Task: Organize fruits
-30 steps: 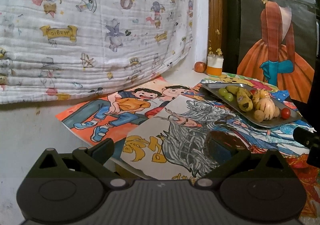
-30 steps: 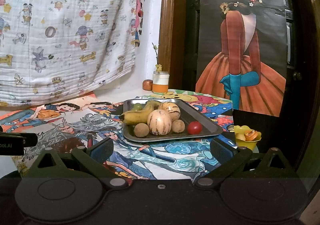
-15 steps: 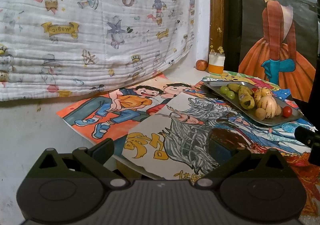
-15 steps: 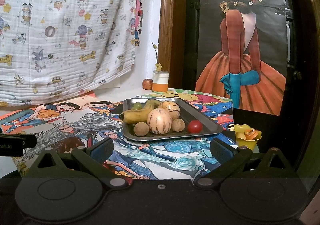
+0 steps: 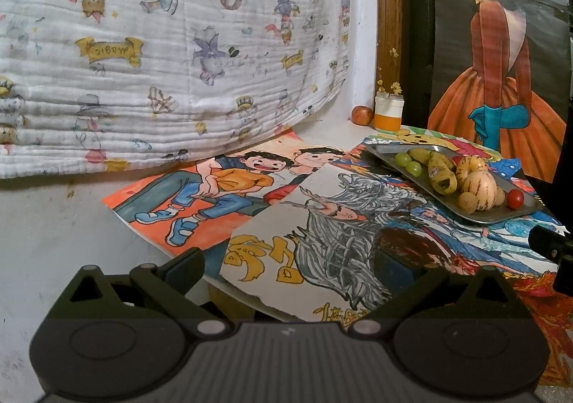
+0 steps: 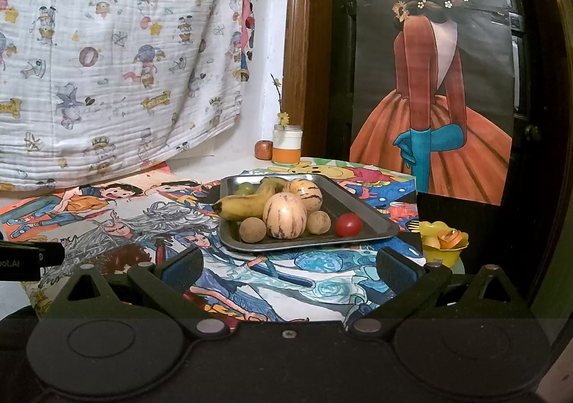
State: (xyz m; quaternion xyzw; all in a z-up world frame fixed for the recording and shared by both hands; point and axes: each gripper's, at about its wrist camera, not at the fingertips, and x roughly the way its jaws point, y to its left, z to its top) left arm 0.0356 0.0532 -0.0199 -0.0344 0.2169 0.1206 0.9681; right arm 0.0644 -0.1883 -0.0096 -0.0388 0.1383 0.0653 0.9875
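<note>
A tabletop papered with bright hand-coloured cartoon drawings (image 6: 272,281) fills a corner where a white cartoon-print muslin blanket (image 5: 172,55) hangs on the wall beside a dark wooden door frame (image 6: 297,52) and a painted poster of a girl in an orange dress (image 6: 437,91). A shallow rectangular steel tray (image 6: 361,209) sits on the drawings, holding a yellow banana (image 6: 247,205), two striped pale melons (image 6: 284,215), two small brown round fruits (image 6: 252,230), green grapes (image 5: 408,163) and a red cherry tomato (image 6: 348,224). A white-and-orange jar (image 6: 286,145) and a small reddish apple (image 6: 263,149) stand near the wall. A yellow flower-shaped bowl (image 6: 444,245) is partly cut off beyond the table edge; its contents are hard to make out. Left gripper (image 5: 293,270) and right gripper (image 6: 290,265) hover near the table's front, fingers spread wide, empty.
</note>
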